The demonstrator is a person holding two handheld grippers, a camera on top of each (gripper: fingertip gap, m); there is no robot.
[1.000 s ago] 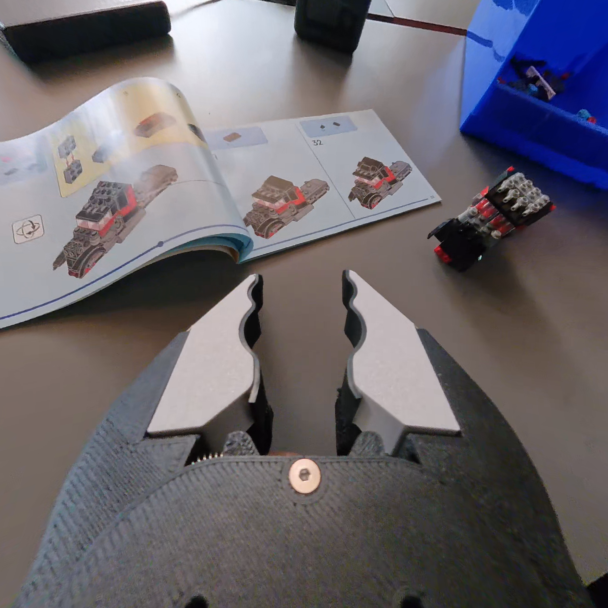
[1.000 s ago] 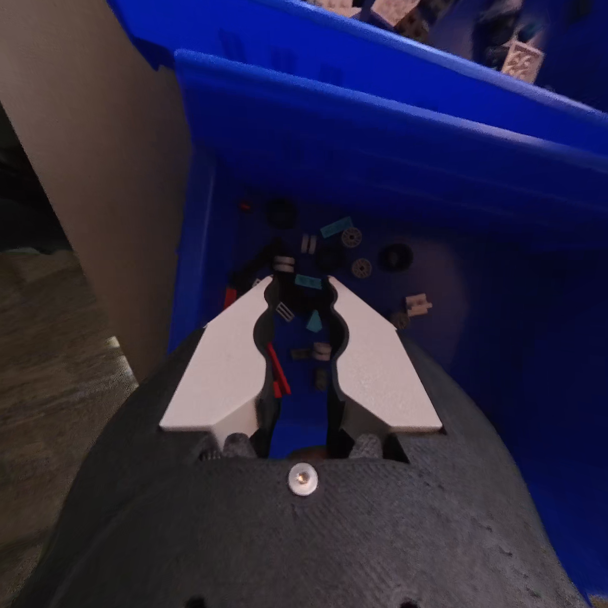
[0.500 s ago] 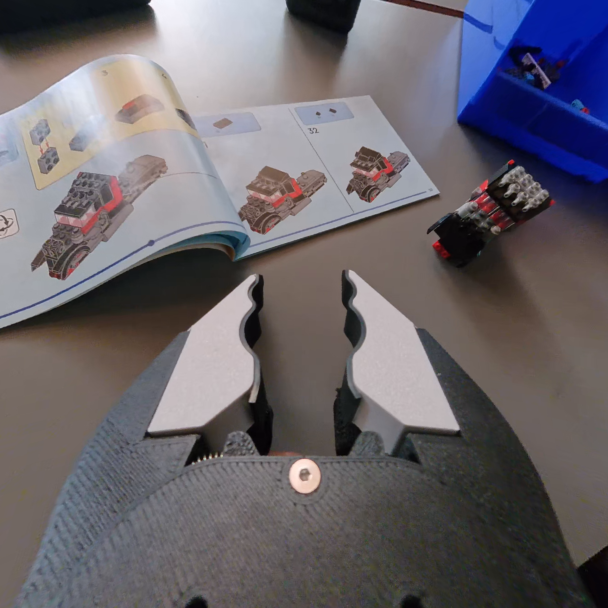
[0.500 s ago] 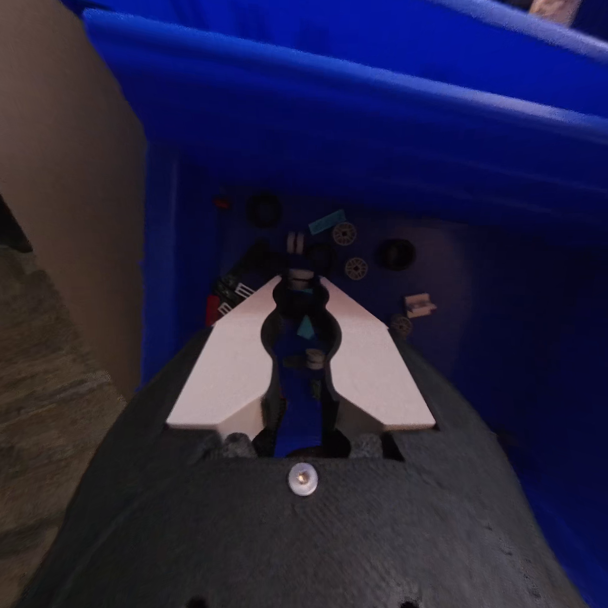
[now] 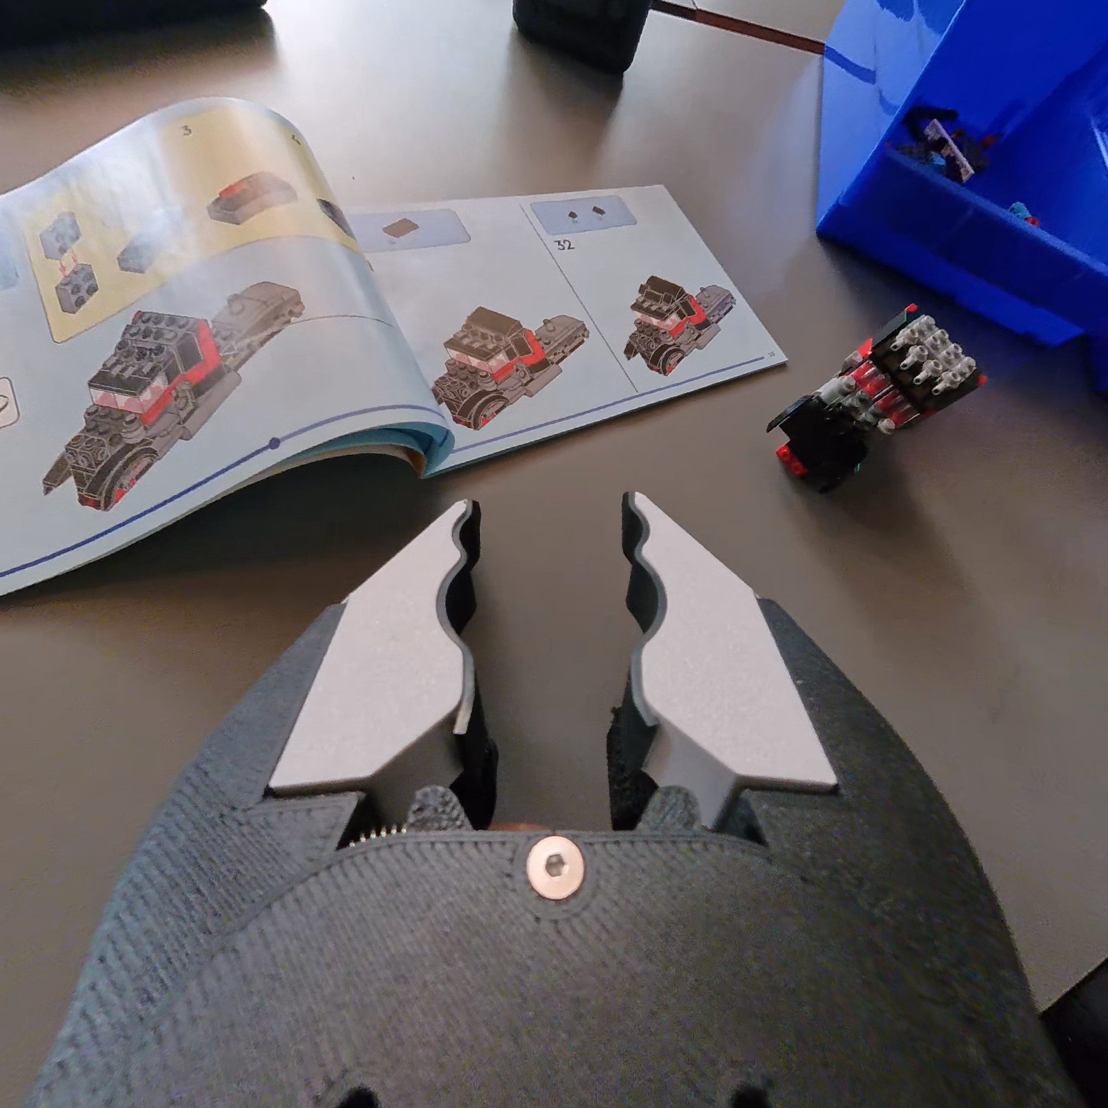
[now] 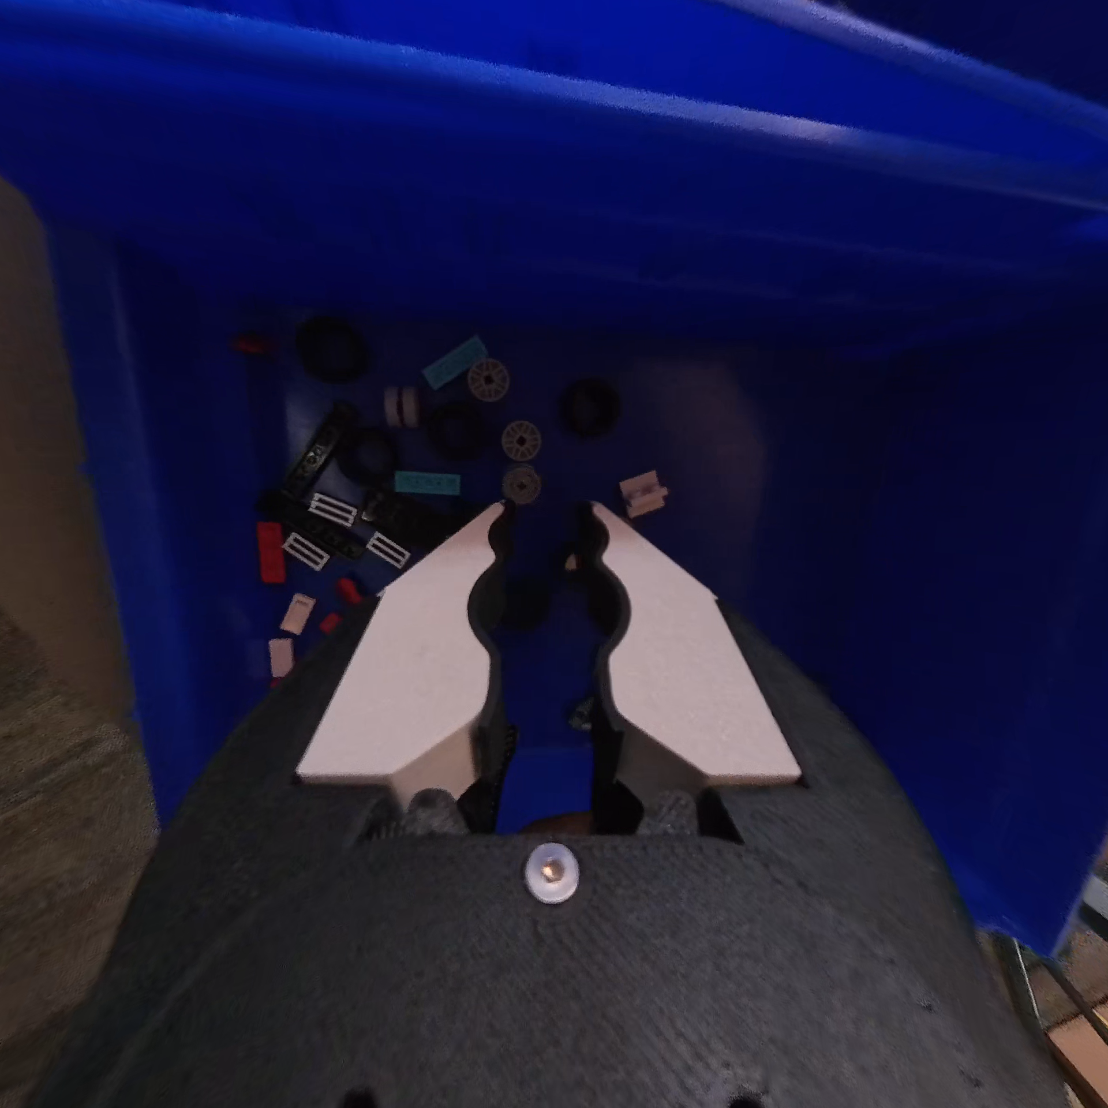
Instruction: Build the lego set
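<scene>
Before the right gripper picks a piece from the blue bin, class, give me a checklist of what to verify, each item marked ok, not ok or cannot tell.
1. Right gripper open: ok, gap between the jaws.
2. Right gripper empty: ok, nothing clamped.
3. Right gripper inside the blue bin: ok.
4. Which piece is wanted: cannot tell; grey wheel hub lies just beyond the tips.
5. Left gripper open, empty, above the table: ok.
6. Partly built model on the table, clear of both grippers: ok.

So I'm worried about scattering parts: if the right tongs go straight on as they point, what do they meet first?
Probably the tan wheel hub just beyond the open right tongs, on the blue bin floor; depth is unclear, so the floor itself may come first.
</scene>
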